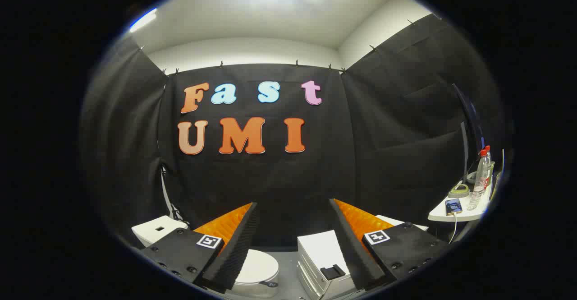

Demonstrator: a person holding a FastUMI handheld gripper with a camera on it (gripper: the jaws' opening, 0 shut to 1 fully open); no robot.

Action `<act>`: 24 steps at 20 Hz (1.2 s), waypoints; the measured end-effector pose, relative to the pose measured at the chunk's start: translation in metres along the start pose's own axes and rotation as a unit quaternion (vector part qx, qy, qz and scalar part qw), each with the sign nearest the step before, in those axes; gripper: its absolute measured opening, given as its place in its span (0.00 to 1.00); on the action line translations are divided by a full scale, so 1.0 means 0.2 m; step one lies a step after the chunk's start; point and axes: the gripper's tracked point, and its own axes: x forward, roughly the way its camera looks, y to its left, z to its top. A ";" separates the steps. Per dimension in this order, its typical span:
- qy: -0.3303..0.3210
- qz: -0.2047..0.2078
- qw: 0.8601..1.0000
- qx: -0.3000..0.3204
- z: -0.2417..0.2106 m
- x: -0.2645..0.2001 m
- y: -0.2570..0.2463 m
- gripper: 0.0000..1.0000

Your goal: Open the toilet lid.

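High above the apparently closed toilet lid (258,266), tongs (293,206) level, spread wide, gripping nothing.

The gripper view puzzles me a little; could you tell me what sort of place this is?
Probably a makeshift recording booth, not a real bathroom. Black cloth walls hang clipped below a plain white ceiling, a small white toilet with its lid closed sits beneath the open gripper, and a white side table holds a clear plastic bottle.

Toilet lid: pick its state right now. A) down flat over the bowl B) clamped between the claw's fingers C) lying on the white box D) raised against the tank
A: the toilet lid lies flat over the bowl, below the open claw, whose fingers touch nothing.
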 end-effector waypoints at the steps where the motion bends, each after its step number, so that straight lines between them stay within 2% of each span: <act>1: -0.002 0.000 1.000 -0.002 0.01 0.01 0.00 0.99; 24: -0.004 -0.002 1.000 -0.019 -0.03 0.04 0.03 0.99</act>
